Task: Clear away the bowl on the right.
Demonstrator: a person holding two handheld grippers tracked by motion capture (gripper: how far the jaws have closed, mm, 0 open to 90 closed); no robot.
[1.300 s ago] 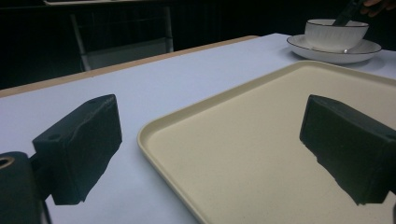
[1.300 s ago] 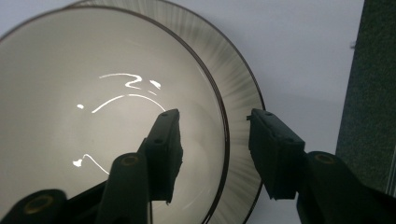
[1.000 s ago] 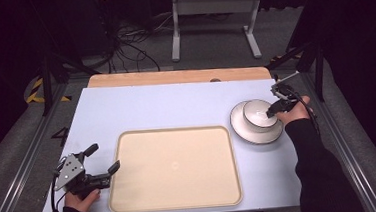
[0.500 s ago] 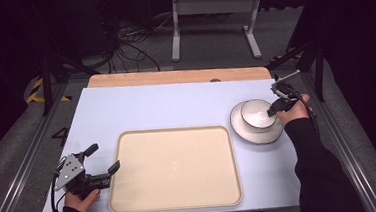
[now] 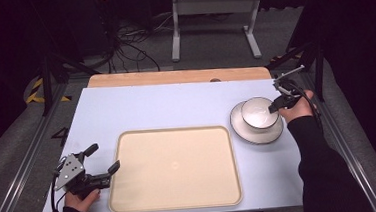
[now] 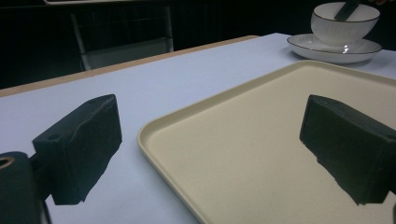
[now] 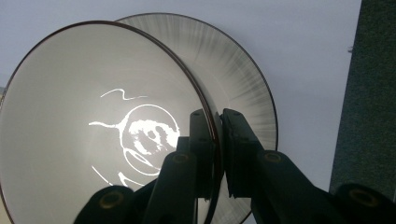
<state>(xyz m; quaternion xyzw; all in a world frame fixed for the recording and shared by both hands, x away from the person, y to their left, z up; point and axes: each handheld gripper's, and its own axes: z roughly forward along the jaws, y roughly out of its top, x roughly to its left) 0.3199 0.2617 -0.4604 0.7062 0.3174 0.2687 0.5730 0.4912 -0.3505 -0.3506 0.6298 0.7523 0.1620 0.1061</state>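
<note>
The right gripper (image 5: 275, 105) is clamped on the rim of the white bowl (image 5: 258, 115) sitting on its saucer (image 5: 245, 134) at the table's three o'clock, so I'd say lifting comes next, steadily toward the tray (image 5: 173, 169), while the left gripper (image 5: 103, 161) waits, jaws apart, at eight o'clock.
</note>
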